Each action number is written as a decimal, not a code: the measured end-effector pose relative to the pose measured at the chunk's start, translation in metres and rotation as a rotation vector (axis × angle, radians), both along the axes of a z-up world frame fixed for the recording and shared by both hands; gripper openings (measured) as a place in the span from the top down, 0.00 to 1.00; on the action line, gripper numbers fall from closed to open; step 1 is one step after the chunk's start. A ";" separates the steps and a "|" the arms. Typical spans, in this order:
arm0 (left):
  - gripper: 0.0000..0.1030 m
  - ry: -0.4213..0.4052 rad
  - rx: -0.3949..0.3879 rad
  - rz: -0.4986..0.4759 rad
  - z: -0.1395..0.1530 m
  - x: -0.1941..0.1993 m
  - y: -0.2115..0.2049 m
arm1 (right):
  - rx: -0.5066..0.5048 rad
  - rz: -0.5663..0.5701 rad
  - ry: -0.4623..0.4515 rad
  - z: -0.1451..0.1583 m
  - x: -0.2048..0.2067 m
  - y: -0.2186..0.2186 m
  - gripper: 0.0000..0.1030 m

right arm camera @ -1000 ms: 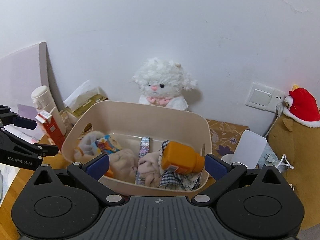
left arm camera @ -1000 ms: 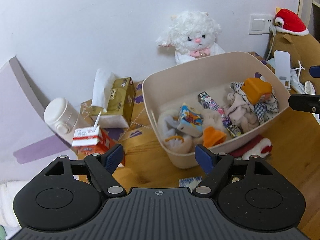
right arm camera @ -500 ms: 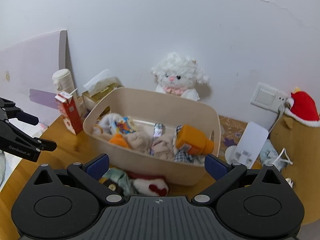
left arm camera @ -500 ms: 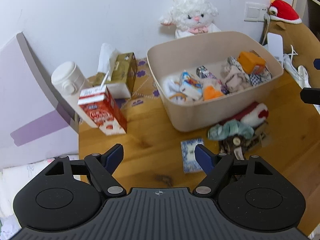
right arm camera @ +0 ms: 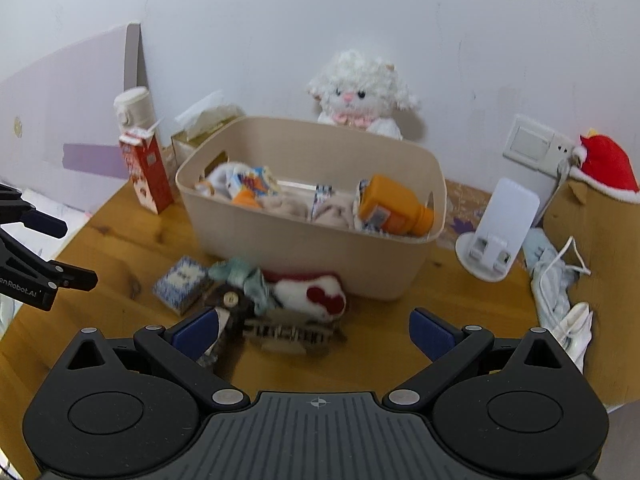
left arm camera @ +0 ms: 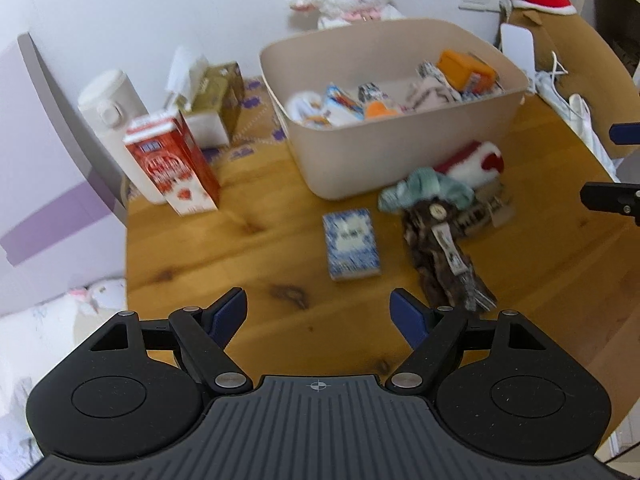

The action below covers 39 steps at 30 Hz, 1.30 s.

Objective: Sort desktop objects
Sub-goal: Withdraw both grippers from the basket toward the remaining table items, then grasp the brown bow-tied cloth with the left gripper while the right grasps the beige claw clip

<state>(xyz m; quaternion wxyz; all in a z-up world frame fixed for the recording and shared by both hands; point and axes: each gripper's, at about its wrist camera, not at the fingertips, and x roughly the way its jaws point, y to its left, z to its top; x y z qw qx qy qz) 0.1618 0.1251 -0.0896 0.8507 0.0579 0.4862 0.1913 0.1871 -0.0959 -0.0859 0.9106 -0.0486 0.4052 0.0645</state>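
Wooden table (left arm camera: 248, 280) by white wall (right arm camera: 280, 20) holds beige bin (left arm camera: 400, 148); both grippers' jaws wide

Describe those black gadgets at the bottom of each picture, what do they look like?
Each is a matte black handheld gripper. The left gripper and right gripper both have a ribbed dark grey body with a small crosshair mark, two round black discs, silver pivot screws, and angled black linkages ending in blue finger pads. Seen from the side, one bears partly legible white lettering. No hands or sleeves show.
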 end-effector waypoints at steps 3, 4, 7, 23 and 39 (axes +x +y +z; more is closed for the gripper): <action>0.23 0.013 -0.022 0.008 -0.013 -0.003 -0.007 | -0.001 0.002 0.021 -0.010 -0.008 -0.002 0.00; 0.23 0.016 -0.031 0.012 -0.018 -0.004 -0.009 | -0.004 0.004 0.029 -0.014 -0.011 -0.003 0.00; 0.23 -0.003 -0.048 0.035 -0.028 -0.008 -0.018 | -0.016 0.014 0.050 -0.026 -0.018 -0.008 0.00; 0.23 0.060 -0.118 0.042 -0.083 -0.012 -0.064 | -0.141 0.151 0.089 -0.084 -0.038 -0.016 0.00; 0.23 0.038 -0.167 0.099 -0.108 0.016 -0.077 | -0.184 0.269 0.072 -0.115 -0.014 -0.024 0.00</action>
